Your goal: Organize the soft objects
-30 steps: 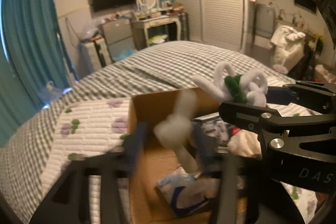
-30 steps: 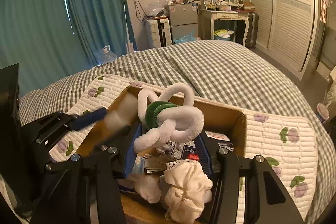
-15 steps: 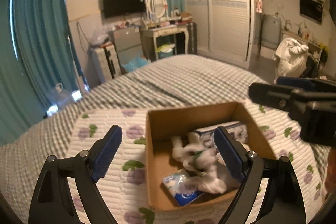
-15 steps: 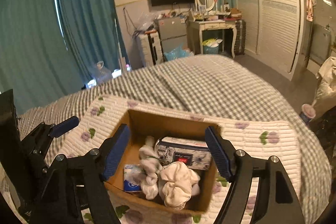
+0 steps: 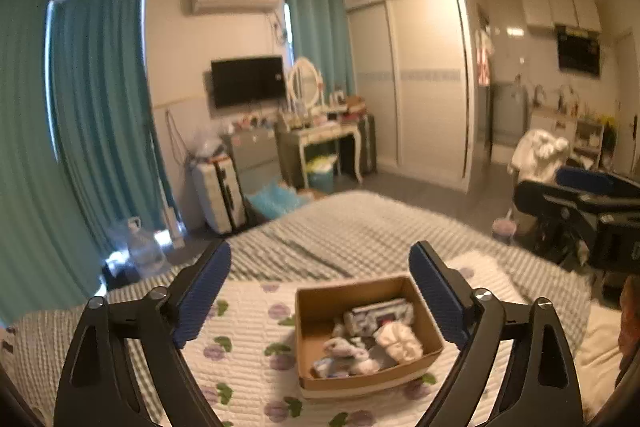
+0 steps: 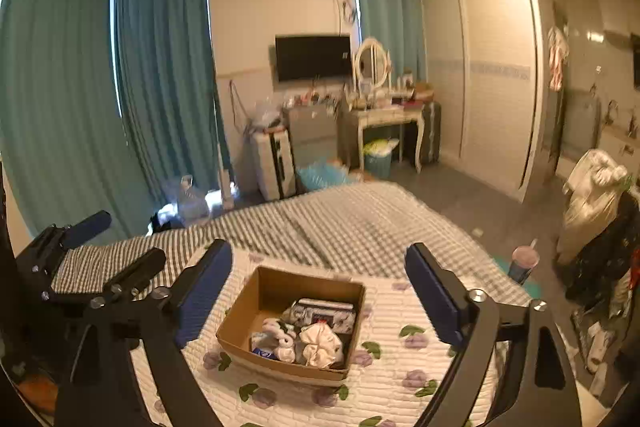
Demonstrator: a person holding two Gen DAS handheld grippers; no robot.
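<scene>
An open cardboard box (image 5: 316,307) (image 6: 240,311) sits on the bed. Inside lie a white and green knotted plush toy (image 5: 348,351) (image 6: 280,337), a bunched white cloth (image 5: 400,341) (image 6: 320,343), a patterned pouch (image 5: 380,315) (image 6: 326,313) and a blue and white pack (image 5: 326,367) (image 6: 262,343). My left gripper (image 5: 320,255) (image 6: 128,237) hangs high above and behind the box, its jaws opening with nothing between them. My right gripper (image 6: 319,254) (image 5: 548,183) is level with it to the right, jaws also opening and empty.
The box rests on a white quilted blanket with flower prints (image 5: 248,327) over a checked bedspread (image 6: 340,219). Past the bed's foot are teal curtains (image 6: 160,87), a white suitcase (image 6: 276,163), a dressing table (image 6: 384,119) and a wardrobe (image 6: 492,75). A cup (image 6: 524,263) stands on the floor at right.
Both grippers held the knotted plush toy over the box, then opened. The toy now lies in the box. Both grippers have risen and drawn back, so the box looks smaller.
</scene>
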